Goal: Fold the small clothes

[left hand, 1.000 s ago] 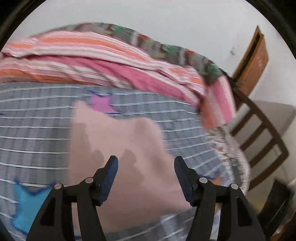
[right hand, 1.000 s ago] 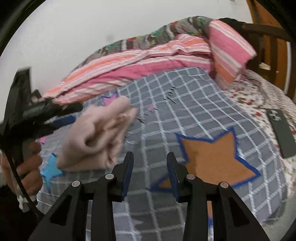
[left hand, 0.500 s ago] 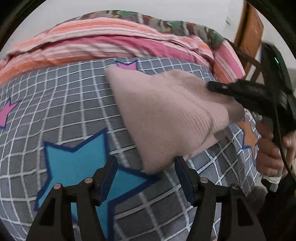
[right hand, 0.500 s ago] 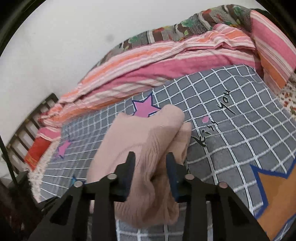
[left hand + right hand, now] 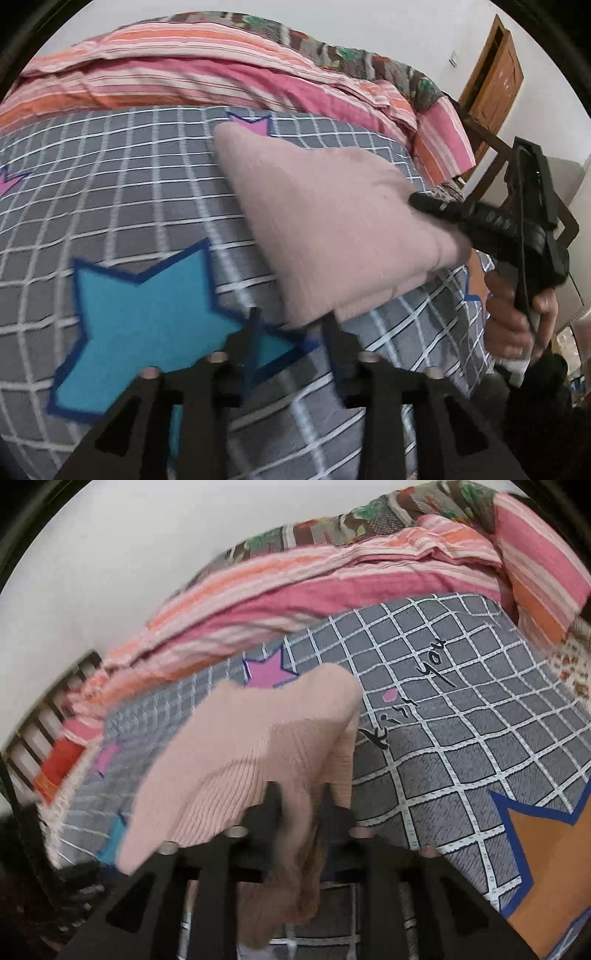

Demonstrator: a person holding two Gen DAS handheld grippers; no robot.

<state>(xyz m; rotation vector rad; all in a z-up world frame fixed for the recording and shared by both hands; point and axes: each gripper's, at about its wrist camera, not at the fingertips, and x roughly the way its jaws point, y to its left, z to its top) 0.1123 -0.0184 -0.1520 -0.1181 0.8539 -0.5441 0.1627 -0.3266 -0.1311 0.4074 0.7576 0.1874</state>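
Here, taking the blue star [image 5: 147, 321] on the checked bedspread [image 5: 92, 192] as my marker: my left gripper [image 5: 291, 325] hovers over the star's right tip, jaws parted around nothing, the pink knit garment [image 5: 332, 229] just ahead of the fingertips. The garment rises from beside the star up and to the right, its long axis slanting toward my right gripper [image 5: 299, 797], which is clamped on a bunched edge of it and holds that end off the bed. Its low near corner hangs closest to my left fingers, so I judge the left hand takes that corner next.
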